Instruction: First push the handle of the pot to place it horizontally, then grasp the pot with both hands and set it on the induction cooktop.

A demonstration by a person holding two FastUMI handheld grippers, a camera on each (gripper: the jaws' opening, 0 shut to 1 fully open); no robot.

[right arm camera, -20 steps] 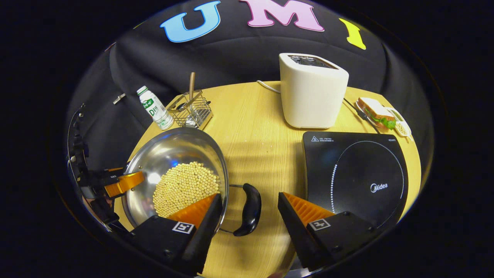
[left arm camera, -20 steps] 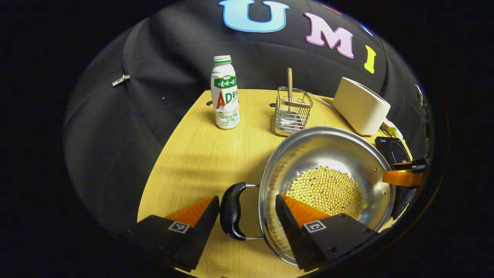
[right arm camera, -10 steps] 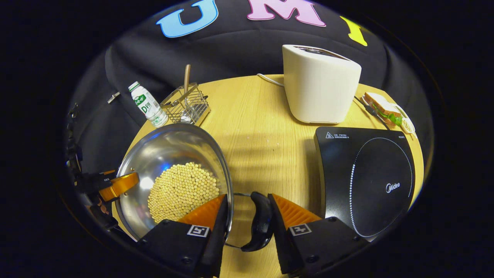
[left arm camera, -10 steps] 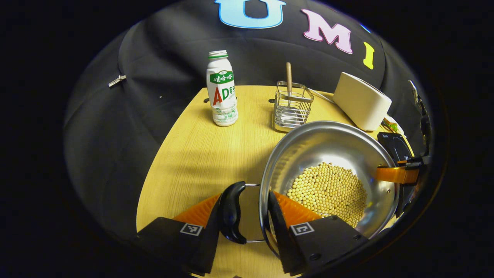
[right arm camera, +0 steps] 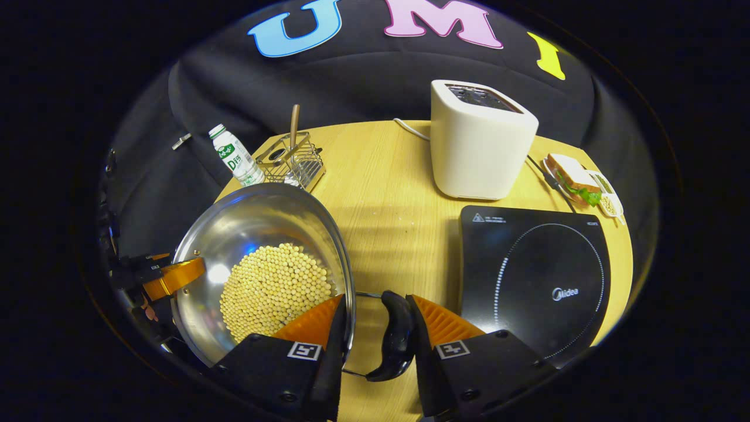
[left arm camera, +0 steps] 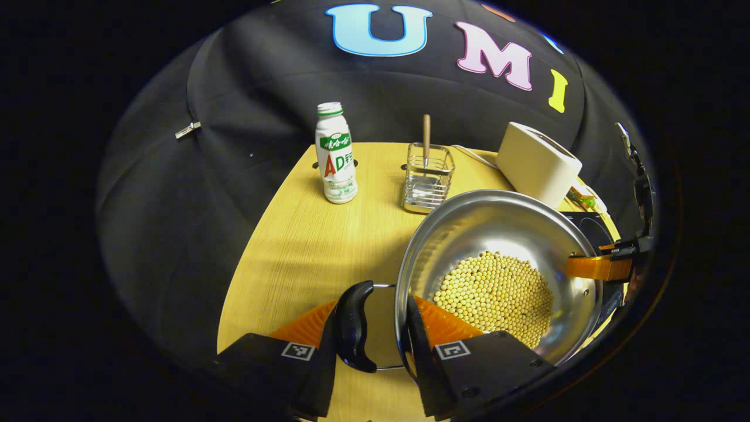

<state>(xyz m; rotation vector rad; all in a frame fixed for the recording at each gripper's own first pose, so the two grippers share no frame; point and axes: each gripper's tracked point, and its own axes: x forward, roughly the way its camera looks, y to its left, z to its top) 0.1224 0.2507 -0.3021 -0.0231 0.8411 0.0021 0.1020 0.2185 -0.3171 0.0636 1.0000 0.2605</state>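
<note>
With each gripper (left (left arm camera: 370, 328), right (right arm camera: 375, 328)) apparently clamped on a side handle of the pot (right arm camera: 261, 264) left of the cooktop (right arm camera: 533, 275), we judge uneven lifting would spill beans (right arm camera: 272, 290).

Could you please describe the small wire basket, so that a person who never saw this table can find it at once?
Start from the white toaster at the back of the wooden table and look across towards the white drink bottle. The wire basket stands between them, next to the bottle. It alone is open metal wire, with a wooden handle sticking up.
</note>
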